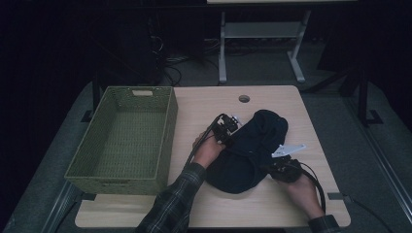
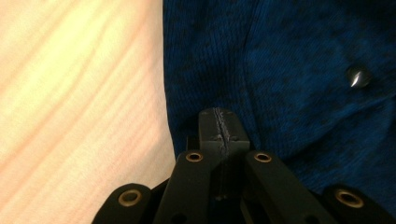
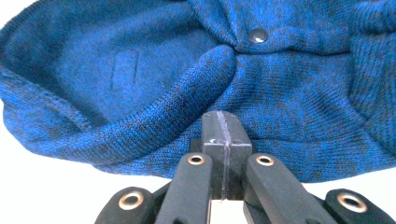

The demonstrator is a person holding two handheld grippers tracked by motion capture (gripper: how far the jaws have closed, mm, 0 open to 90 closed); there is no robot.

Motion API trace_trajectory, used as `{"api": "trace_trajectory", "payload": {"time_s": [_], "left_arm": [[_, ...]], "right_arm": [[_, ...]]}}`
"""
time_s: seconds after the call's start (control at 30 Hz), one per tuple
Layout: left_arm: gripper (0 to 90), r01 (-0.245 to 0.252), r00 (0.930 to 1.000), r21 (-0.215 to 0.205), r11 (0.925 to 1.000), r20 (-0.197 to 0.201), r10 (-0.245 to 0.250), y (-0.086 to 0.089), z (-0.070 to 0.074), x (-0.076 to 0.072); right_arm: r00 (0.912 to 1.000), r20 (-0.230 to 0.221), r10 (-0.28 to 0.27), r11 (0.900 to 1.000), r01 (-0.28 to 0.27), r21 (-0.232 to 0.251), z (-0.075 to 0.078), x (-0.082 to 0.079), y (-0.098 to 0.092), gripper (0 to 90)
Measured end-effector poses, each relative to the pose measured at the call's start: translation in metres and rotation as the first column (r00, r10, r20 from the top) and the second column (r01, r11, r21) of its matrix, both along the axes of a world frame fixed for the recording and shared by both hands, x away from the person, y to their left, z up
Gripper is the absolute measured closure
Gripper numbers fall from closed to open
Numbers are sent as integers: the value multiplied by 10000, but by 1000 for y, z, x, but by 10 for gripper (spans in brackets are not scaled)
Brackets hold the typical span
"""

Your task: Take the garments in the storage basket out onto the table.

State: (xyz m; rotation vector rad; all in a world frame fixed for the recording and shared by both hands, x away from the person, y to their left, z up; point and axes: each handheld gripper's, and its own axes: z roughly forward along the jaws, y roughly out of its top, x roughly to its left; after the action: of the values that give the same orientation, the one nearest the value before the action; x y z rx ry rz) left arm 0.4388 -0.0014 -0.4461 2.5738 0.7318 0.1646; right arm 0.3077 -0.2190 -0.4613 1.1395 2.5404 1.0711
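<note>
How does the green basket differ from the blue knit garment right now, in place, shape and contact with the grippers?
The green basket stands at the table's left edge; the blue knit garment lies right of centre. The green basket is rigid, rectangular and empty; the blue knit garment is soft and crumpled in a heap. Neither gripper is at the green basket, while the left gripper and right gripper, both shut, are at the blue knit garment's edges. Both rest on the wooden table.
</note>
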Motion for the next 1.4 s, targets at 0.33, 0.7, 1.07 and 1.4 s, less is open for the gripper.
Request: {"api": "trace_trajectory", "payload": {"time_s": [0.33,0.7,1.07,1.4], "left_arm": [[900,75,9999,-76,9999,-102,-76,10,0,-12],[900,261,9995,-423,9988,-165,-268,35,-1,-49],[900,343,9990,-661,9972,-267,-362,49,-2,-83],[900,631,9973,-643,9959,-334,-654,54,-2,-101]], "right_arm": [[10000,-46,0,9985,-3,-543,-2,1,-1,898],[9993,-98,-361,9963,352,-784,-1,4,-15,897],[9988,-15,-480,9943,476,-957,0,2,-19,897],[9994,-2,-345,9958,344,-849,-1,-5,-19,898]]}}
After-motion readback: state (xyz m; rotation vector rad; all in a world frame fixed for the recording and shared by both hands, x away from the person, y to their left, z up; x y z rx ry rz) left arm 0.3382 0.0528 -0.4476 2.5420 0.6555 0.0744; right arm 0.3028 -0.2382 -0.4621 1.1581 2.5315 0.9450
